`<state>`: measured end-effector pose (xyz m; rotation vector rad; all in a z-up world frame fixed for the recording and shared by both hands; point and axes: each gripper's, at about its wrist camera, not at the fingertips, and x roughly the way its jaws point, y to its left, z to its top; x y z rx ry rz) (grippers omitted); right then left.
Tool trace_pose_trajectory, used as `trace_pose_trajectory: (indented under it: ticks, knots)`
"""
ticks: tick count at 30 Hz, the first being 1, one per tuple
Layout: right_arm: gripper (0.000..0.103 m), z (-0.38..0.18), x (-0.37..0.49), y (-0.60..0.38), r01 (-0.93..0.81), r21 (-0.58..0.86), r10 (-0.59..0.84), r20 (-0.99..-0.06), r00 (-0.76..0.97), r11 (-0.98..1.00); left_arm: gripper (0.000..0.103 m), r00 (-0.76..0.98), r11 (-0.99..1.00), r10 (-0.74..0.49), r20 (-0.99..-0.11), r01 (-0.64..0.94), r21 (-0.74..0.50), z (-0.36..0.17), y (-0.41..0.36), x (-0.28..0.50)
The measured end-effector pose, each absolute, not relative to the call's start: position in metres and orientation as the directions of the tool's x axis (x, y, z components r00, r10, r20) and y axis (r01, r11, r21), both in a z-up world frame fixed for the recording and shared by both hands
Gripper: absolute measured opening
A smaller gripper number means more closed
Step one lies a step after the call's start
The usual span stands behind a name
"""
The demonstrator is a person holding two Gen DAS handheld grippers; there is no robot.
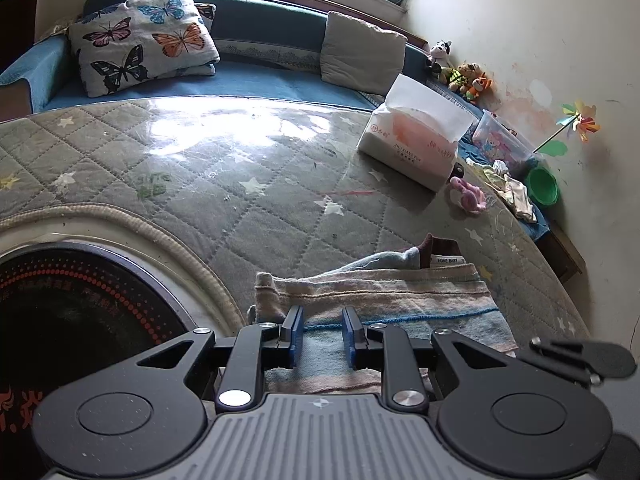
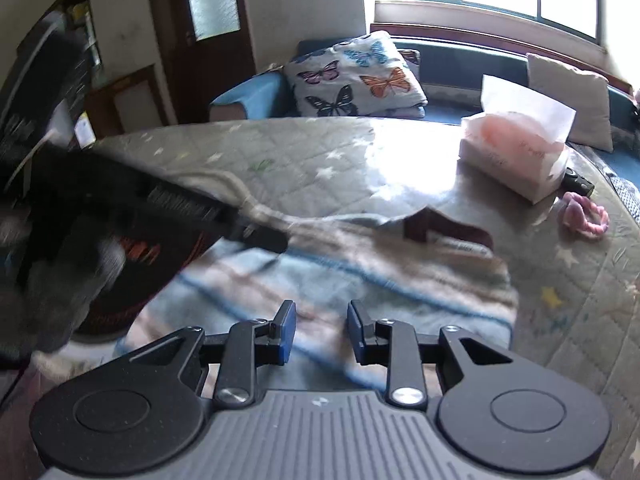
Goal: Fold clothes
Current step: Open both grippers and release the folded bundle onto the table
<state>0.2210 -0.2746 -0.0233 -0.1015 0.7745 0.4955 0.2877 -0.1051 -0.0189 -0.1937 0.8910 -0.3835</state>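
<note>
A small striped garment (image 1: 384, 296) in beige, pink and blue with a dark brown collar lies on the grey quilted table cover (image 1: 200, 184). My left gripper (image 1: 322, 330) is open, its blue pads over the garment's near left edge. In the right wrist view the garment (image 2: 360, 272) spreads across the middle, blurred. My right gripper (image 2: 318, 330) is open just above its near part. The left gripper (image 2: 256, 232) shows there as a dark blurred shape at the garment's left edge.
A tissue pack (image 1: 416, 140) stands at the back right with a pink cloth item (image 1: 468, 196) beside it. A round dark cooktop (image 1: 72, 312) lies at the left. Behind are a sofa with a butterfly pillow (image 1: 140, 48), toys and a green bowl (image 1: 542, 186).
</note>
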Motion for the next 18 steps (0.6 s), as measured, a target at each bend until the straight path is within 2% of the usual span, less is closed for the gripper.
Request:
trace_pose_trajectory:
  ticks: [11,18]
  knots:
    - [0.03,-0.02,0.17,-0.236,-0.622,0.009,0.452,-0.694,0.56,0.783,0.023,0.568,0.92,-0.392,-0.724,0.244,-0.307,-0.019,-0.108,0.288]
    - [0.034,-0.014,0.138,-0.223,-0.677,-0.054,0.471,-0.677,0.565,0.734,0.023,0.574,0.923,-0.385,-0.723,0.243,-0.299,-0.019,-0.109,0.287]
